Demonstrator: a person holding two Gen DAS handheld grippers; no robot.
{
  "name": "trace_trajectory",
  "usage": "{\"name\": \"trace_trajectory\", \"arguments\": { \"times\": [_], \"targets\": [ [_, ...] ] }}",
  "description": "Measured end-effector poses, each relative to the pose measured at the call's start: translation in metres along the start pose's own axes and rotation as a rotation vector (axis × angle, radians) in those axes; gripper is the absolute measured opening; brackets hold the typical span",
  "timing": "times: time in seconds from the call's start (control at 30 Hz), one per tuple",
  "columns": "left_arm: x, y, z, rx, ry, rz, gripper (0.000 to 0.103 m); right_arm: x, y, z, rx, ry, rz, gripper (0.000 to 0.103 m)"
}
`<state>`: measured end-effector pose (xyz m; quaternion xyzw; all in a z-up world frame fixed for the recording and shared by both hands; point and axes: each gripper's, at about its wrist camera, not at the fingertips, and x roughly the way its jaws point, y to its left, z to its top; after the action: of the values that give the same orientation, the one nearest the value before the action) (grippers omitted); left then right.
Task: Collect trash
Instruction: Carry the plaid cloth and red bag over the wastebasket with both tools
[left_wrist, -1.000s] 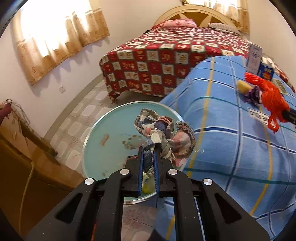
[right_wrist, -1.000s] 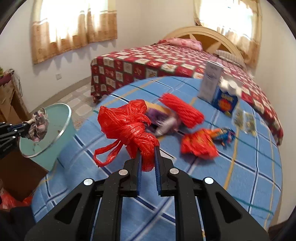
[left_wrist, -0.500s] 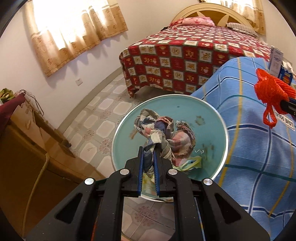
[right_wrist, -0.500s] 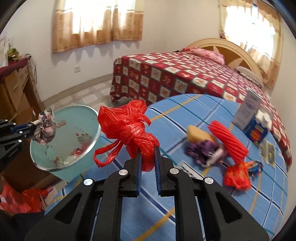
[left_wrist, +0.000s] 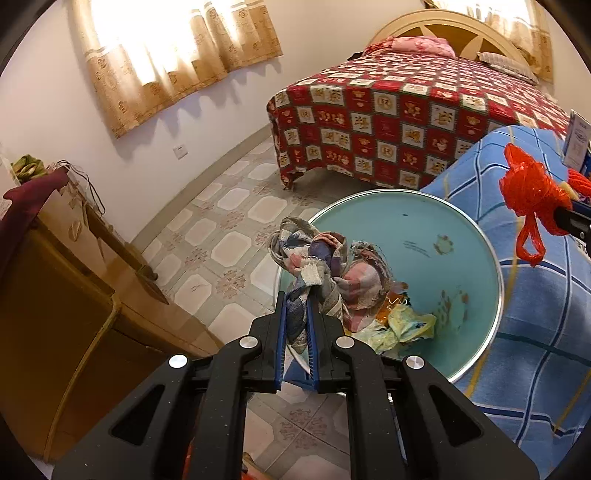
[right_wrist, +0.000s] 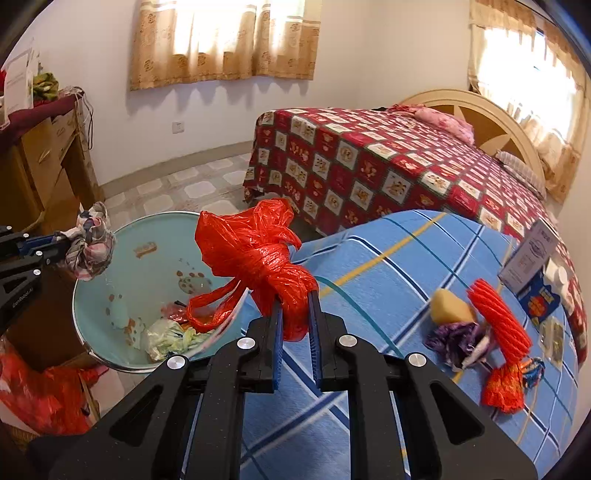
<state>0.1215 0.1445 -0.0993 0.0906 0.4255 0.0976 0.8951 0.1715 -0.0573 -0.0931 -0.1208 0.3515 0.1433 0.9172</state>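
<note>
We judged both loads light and limp: our left gripper (left_wrist: 297, 325) pinched the rag bundle (left_wrist: 325, 273), right gripper (right_wrist: 296, 321) the knotted red bag (right_wrist: 258, 254), above the bin (right_wrist: 85, 332).

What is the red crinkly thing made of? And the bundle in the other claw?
The red bag looks like thin plastic film: shiny, see-through at the edges, full of sharp crinkles. The patterned bundle in the left claw looks like woven cloth: matte, soft folds, frayed edges.
</note>
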Motion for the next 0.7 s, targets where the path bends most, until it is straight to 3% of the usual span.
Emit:
{"name": "trace_trajectory", "arguments": {
  "times": [0.7],
  "targets": [
    [0.004,0.011,0.001,-0.019,0.008,0.011,0.01,0.014,0.029,0.012,-0.064,0.012,0.026,0.013]
  ]
}}
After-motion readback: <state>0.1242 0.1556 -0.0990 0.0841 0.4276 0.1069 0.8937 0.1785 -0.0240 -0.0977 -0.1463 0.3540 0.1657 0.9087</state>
